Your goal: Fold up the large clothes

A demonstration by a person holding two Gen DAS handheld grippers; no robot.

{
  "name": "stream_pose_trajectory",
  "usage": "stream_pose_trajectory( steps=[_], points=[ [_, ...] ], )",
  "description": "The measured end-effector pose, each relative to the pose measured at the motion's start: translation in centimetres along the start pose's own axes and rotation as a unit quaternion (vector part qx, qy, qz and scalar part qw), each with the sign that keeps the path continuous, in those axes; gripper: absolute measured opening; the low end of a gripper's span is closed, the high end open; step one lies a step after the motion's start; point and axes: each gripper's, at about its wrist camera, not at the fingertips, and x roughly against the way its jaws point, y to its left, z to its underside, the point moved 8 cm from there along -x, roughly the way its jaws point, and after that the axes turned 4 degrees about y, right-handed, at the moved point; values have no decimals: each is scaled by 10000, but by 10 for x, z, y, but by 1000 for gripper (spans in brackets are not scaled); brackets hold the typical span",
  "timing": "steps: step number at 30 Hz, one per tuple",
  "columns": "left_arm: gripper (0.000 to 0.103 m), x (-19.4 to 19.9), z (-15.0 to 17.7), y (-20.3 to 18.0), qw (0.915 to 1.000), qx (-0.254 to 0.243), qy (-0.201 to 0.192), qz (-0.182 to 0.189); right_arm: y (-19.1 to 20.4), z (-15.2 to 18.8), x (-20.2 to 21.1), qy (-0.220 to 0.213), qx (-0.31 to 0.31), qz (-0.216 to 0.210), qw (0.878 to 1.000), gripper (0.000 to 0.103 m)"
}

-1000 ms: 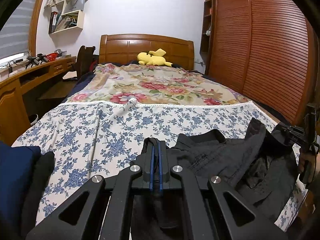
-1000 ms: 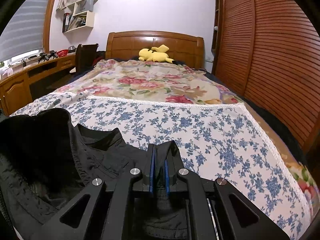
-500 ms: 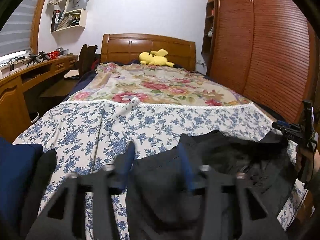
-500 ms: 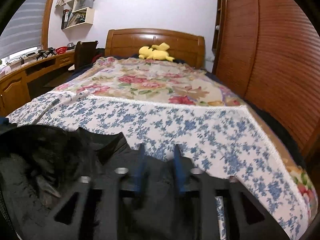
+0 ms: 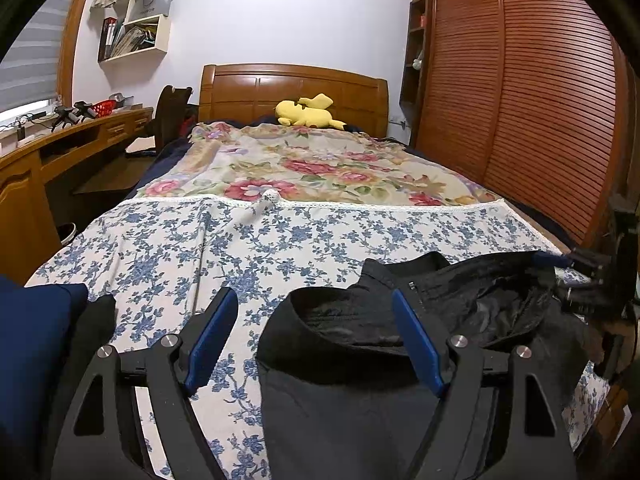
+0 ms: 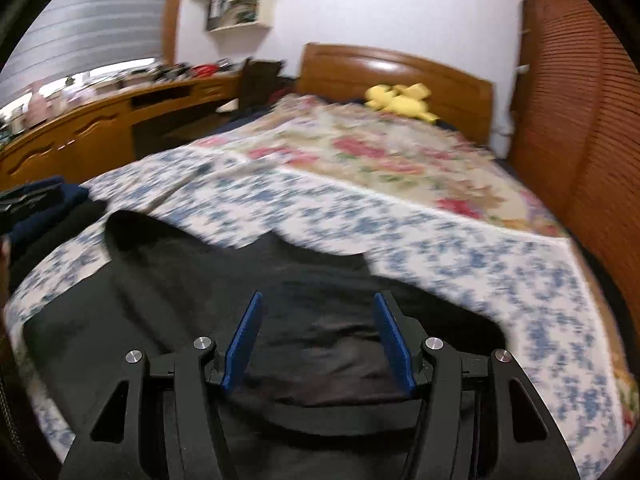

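Jacket (image 5: 360, 360), black, sprawled across the near end of the bed on the blue-flowered sheet (image 5: 200, 248), collar and zipper showing at its upper edge, dark lining exposed where the fabric bunches toward the right side. Left gripper (image 5: 316, 308) hangs right over it, blue-padded fingers (image 5: 210, 336) spread wide, nothing between them; one finger sits above bare sheet, the other above the jacket's collar area. Over on the right wrist view, everything is smeared with motion blur, but the right gripper (image 6: 318, 312) is plainly parted too, blue pads facing each other with black cloth below and nothing pinched. That same right gripper pokes in at the far right edge of the left view, just beside the jacket's bunched edge; whether it touches the fabric there, can't tell. Out to the left, a folded navy garment (image 5: 36, 332) lies at the sheet's edge, near the jacket but apart from it. Beyond the blue sheet, a pink-flowered bedspread (image 5: 312, 164) runs up to a yellow plush toy (image 5: 308, 111) against the wooden headboard (image 5: 292, 84). Louvered wardrobe doors (image 5: 520, 100) on the right, long wooden desk (image 5: 60, 140) on the left, wall shelf (image 5: 136, 20) with books above it.
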Motion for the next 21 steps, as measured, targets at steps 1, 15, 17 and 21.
stream_pose_trajectory(
  steps=[1,15,17,21],
  points=[
    [80,0,0,2,10000,-1,-4,-10,10,2,-4,55,52,-127,9999,59],
    [80,4,6,24,9998,9,17,-202,87,15,-50,1007,859,-752,9883,59],
    [80,5,7,26,9998,20,24,-198,84,13,-63,1176,941,-649,9865,35],
    [80,4,9,28,9998,52,20,-193,81,-7,-93,1314,946,-558,9852,7]
  ],
)
